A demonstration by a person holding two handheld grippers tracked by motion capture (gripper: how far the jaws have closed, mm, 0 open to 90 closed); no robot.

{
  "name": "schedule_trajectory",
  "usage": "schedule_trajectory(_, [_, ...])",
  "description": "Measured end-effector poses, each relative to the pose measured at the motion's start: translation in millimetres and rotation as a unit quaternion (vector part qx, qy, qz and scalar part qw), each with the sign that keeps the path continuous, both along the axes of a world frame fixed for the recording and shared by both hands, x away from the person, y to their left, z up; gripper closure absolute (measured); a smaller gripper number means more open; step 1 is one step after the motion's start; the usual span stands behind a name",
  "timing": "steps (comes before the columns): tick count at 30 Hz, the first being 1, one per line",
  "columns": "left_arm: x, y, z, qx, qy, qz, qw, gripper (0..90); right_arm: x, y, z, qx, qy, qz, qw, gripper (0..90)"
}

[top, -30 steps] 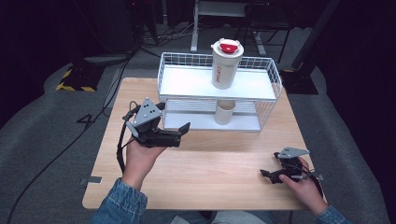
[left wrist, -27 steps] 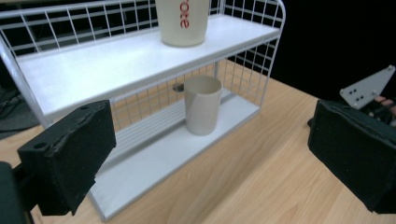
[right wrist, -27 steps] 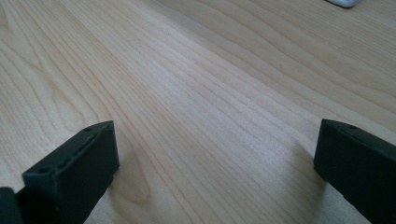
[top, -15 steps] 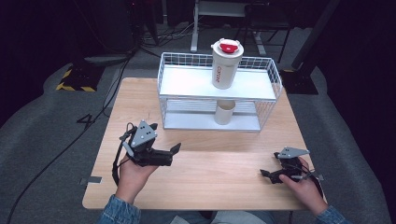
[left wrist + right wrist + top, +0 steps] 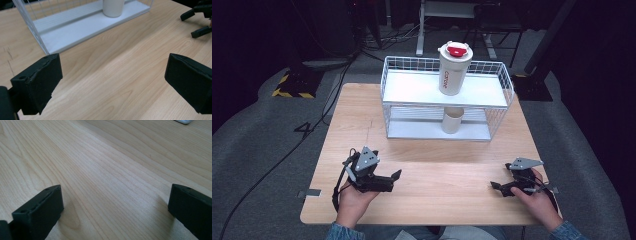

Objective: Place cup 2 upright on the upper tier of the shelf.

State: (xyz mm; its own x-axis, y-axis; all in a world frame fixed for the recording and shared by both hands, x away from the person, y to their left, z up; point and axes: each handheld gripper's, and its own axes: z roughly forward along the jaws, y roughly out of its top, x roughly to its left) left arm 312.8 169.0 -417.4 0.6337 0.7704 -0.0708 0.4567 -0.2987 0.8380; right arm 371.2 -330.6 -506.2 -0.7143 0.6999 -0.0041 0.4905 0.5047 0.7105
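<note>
The left gripper [image 5: 393, 178] sits low over the near left part of the light wooden table [image 5: 447, 175], held in the person's left hand [image 5: 354, 197], its black jaws spread wide with nothing between them. In the left gripper view bare wood fills the gap between those jaws, and the near edge of the rack's lower shelf lies ahead. The right gripper [image 5: 497, 188] rests near the table's near right corner, in the person's right hand [image 5: 537, 200], close to both the right and the near edge; its jaws also stand wide apart and empty, with only wood grain between them in the right gripper view.

Between the two grippers runs a broad open strip of tabletop. Beyond it, on the far half of the table, stands a white wire two-shelf rack [image 5: 412, 97]. A tall white cup with a red-centred lid and red lettering [image 5: 453, 70] stands upright on the top shelf, right of middle. A shorter plain white cup [image 5: 452, 120] stands on the lower shelf directly below it, well apart from both grippers.

The left side of the table, beside the rack, is bare wood. Grey carpet [image 5: 267, 150] surrounds the table; cables and a yellow-and-black striped floor plate [image 5: 291, 90] lie at far left in the dark room.
</note>
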Motion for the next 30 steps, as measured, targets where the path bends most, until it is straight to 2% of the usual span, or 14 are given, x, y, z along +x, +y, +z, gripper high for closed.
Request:
schedule_trajectory(1, [0.0, 0.0, 0.0, 0.000, 0.000, 0.000, 1.0000, 1.9, 0.0, 0.0, 0.0, 0.000, 0.000, 0.000, 1.0000, 0.1])
schedule_trajectory(7, [1.9, 1.1, -21.5, 0.015, 0.034, 0.006, 0.9993, 2.0, 0.0, 0.0, 0.0, 0.000, 0.000, 0.000, 1.0000, 0.1])
schedule_trajectory(10, [2.2, 0.1, -27.1, 0.025, 0.041, 0.009, 0.9988, 2.0, 0.0, 0.0, 0.0, 0.000, 0.000, 0.000, 1.0000, 0.2])
schedule_trajectory(11, [2.4, -1.8, -33.0, 0.042, 0.045, 0.010, 0.9981, 2.2, 0.0, 0.0, 0.0, 0.000, 0.000, 0.000, 1.0000, 0.1])
schedule_trajectory(12, [2.6, -2.7, -36.0, 0.047, 0.049, 0.008, 0.9977, 2.2, 0.0, 0.0, 0.0, 0.000, 0.000, 0.000, 1.0000, 0.1])
schedule_trajectory(19, [3.2, -8.6, -54.3, 0.064, 0.077, 0.006, 0.9949, 2.5, 0.0, 0.0, 0.0, 0.000, 0.000, 0.000, 1.0000, 0.1])
schedule_trajectory(21, [4.2, -11.9, -62.5, 0.084, 0.080, 0.000, 0.9932, 2.6, 0.0, 0.0, 0.0, 0.000, 0.000, 0.000, 1.0000, 0.1])
schedule_trajectory(22, [4.2, -11.9, -62.5, 0.084, 0.080, 0.000, 0.9932, 2.7, 0.0, 0.0, 0.0, 0.000, 0.000, 0.000, 1.0000, 0.1])
schedule_trajectory(23, [4.3, -15.4, -67.7, 0.089, 0.089, 0.000, 0.9920, 2.6, 0.0, 0.0, 0.0, 0.000, 0.000, 0.000, 1.0000, 0.1])
schedule_trajectory(24, [4.3, -15.4, -67.7, 0.089, 0.089, 0.000, 0.9920, 2.7, 0.0, 0.0, 0.0, 0.000, 0.000, 0.000, 1.0000, 0.1])
schedule_trajectory(27, [5.6, -19.8, -75.4, 0.100, 0.099, -0.005, 0.9900, 2.7, 0.0, 0.0, 0.0, 0.000, 0.000, 0.000, 1.0000, 0.1])
schedule_trajectory(30, [6.2, -21.0, -78.8, 0.103, 0.103, -0.006, 0.9893, 2.7, 0.0, 0.0, 0.0, 0.000, 0.000, 0.000, 1.0000, 0.1])
